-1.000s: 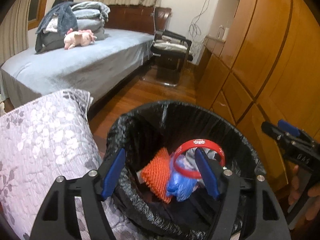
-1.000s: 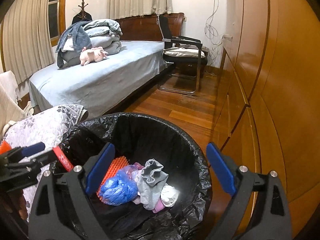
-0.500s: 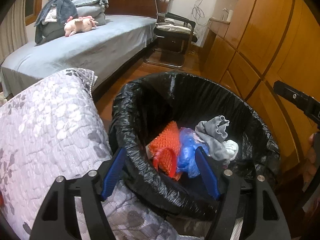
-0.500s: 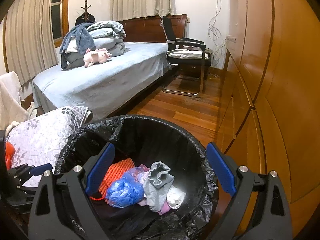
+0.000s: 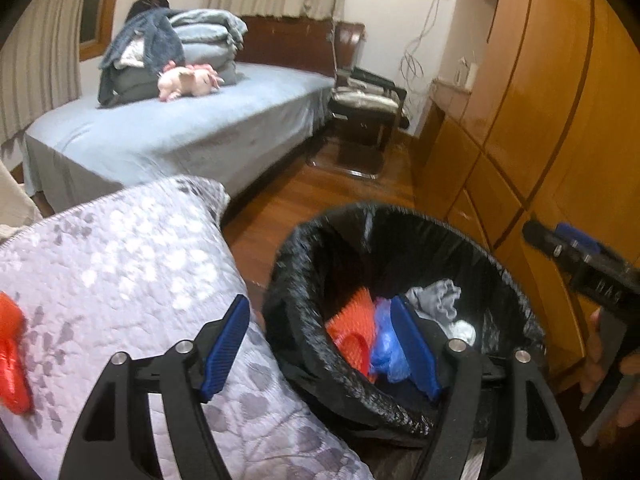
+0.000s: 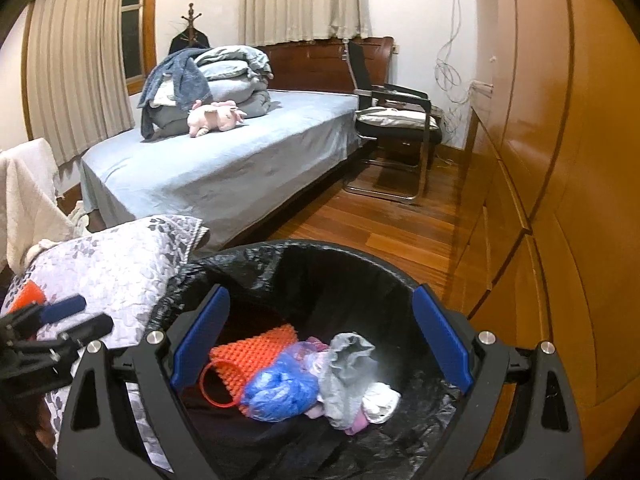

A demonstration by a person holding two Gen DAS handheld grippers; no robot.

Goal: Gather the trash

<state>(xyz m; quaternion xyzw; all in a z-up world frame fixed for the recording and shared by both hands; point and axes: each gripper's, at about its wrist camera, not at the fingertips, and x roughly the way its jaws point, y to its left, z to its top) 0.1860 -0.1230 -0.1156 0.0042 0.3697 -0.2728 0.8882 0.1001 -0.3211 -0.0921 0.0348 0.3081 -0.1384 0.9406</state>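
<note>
A bin lined with a black bag [image 5: 400,224] [image 6: 320,250] stands on the wood floor. Inside lie an orange knobbly piece [image 6: 256,348], a red ring [image 6: 212,392], a crumpled blue plastic bag [image 6: 276,394] and grey cloth [image 6: 348,364]. My right gripper [image 6: 320,304] hangs open over the bin's mouth with nothing between its fingers. My left gripper [image 5: 320,320] is open and empty, straddling the bin's left rim and the quilt's edge. An orange-red item [image 5: 12,360] [image 6: 26,296] lies on the quilt to the left.
A lilac floral quilt [image 5: 120,264] covers a surface left of the bin. Wooden wardrobe doors [image 6: 560,160] run along the right. Behind are a blue bed [image 6: 224,168] with folded bedding and a pink plush toy, and a black chair [image 6: 396,120].
The red ring left my left gripper and dropped into the bin. The left gripper then shifted left, partly over the quilt. The right gripper rose slightly above the bin.
</note>
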